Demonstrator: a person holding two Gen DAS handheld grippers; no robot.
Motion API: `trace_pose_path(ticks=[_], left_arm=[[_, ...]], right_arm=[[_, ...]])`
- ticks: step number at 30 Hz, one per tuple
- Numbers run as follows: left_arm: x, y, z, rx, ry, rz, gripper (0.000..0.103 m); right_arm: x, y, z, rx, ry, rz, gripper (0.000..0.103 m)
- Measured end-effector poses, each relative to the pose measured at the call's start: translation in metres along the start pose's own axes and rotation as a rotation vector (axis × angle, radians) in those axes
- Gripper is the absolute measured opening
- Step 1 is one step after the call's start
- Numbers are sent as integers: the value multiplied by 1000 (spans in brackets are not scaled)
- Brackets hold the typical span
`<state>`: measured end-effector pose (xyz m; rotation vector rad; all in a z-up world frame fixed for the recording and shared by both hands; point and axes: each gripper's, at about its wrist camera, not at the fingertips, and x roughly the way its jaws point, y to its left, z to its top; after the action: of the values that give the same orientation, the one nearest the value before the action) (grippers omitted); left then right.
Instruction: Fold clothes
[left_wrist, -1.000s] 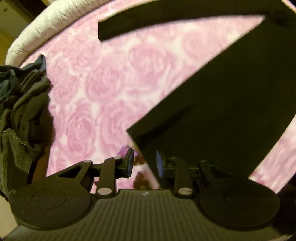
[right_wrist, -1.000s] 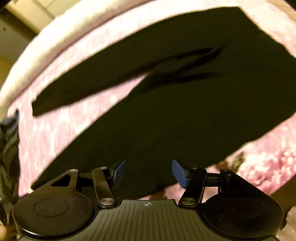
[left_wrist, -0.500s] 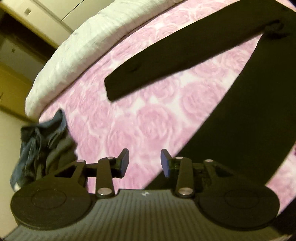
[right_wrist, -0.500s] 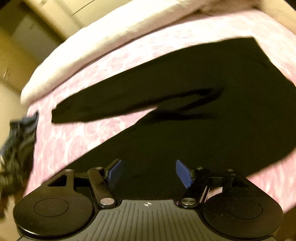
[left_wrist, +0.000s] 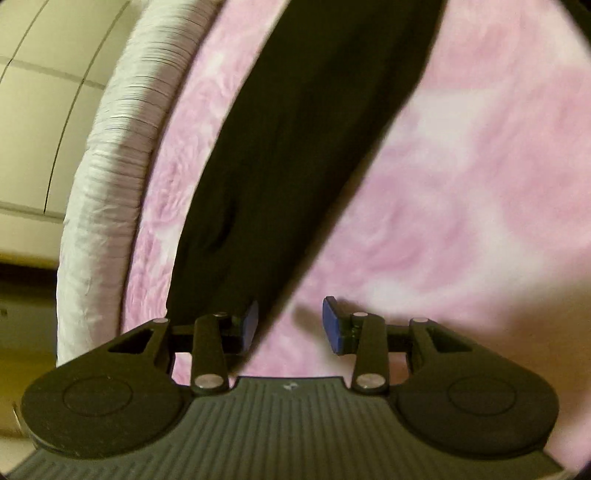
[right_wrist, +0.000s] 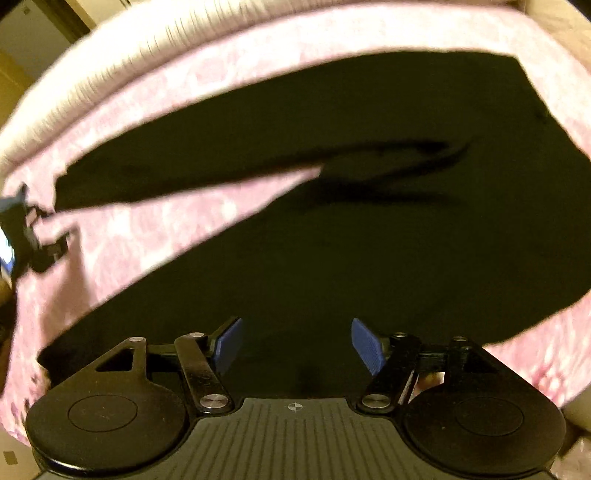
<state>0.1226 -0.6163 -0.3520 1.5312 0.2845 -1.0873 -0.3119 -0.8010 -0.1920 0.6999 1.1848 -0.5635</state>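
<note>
In the left wrist view, pale cabinet panels (left_wrist: 40, 110) fill the far left, and next to them runs the white quilted edge of the mattress (left_wrist: 107, 192), bordering the pink rose-patterned bedspread (left_wrist: 461, 192). A long black sleeve (left_wrist: 295, 147) of the garment lies diagonally across that bedspread, from the top of the picture down to its cuff end at the left gripper (left_wrist: 290, 325). The left gripper's jaws stand apart with bare bedspread showing in the gap; the cuff's corner lies beside the left blue pad (left_wrist: 248, 325), and whether it touches is unclear, but nothing is clamped. In the right wrist view, the left gripper (right_wrist: 26, 236) shows as a blurred dark shape at the far left edge, just at the tip of the sleeve (right_wrist: 177, 173). The black long-sleeved garment (right_wrist: 369, 240) is spread flat over the bedspread (right_wrist: 147, 236), its sleeve reaching left and its body filling the middle and right. The right gripper (right_wrist: 295, 343) hangs over the garment's near hem, jaws wide apart with only flat fabric below them, gripping nothing.
</note>
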Motion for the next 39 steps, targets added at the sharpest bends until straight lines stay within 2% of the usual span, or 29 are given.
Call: trace_pose_path(ticks=[3,4,5,7,10,13,14,15,16,17,19,21,23,26,28,30,31,33,34,36,39], left_arm=[[20,12,-4,51,-38,-25,34],[21,17,-5,56,-47,-46,22],[23,24,-5,51,-43,-62,3],[23,43,-6,19,-31,-122,3],[13,72,-8,6,-25,-284,2],[7,99,-10,-76,-23,-368,2],[7,107,-11,-110,-22,-373,3],[7,111,-14,-135,-16,-363,4],[7,113,-18,-156,-7,-351,9],[7,113,-22,-164,4,-329,15],[4,108,-32,-165,19,-278,20],[-5,99,-45,-160,15,-230,21],[-20,82,-53,-144,-37,-209,22],[-35,44,-47,-52,-135,-180,28],[-32,18,-36,47,-163,-101,31],[-20,-2,-27,144,-153,0,32],[-12,-2,-24,154,-132,26,31],[4,5,-20,140,-83,52,6],[5,16,-21,98,-69,49,0],[-2,43,-28,1,-54,33,0],[-23,74,-48,-65,-74,-8,0]], right_arm=[[7,8,-1,9,19,-19,69],[8,9,0,13,24,-27,69],[8,10,1,17,26,-34,69],[7,11,4,24,22,-48,69],[3,13,10,28,-3,-63,69],[3,15,17,37,-22,-64,69],[4,17,20,41,-26,-63,69],[5,19,22,44,-31,-63,69],[6,21,23,45,-32,-61,69],[7,23,23,44,-32,-56,69],[9,26,21,39,-29,-51,69],[10,28,19,29,-23,-49,69],[12,29,18,24,-16,-47,69],[17,28,14,34,1,-48,69],[20,28,12,38,14,-49,69],[20,30,12,28,20,-52,69],[20,32,11,19,20,-54,69],[17,34,11,-4,18,-65,69],[15,35,11,-11,15,-71,69],[10,35,10,-16,6,-81,69],[5,31,9,6,-6,-87,69]])
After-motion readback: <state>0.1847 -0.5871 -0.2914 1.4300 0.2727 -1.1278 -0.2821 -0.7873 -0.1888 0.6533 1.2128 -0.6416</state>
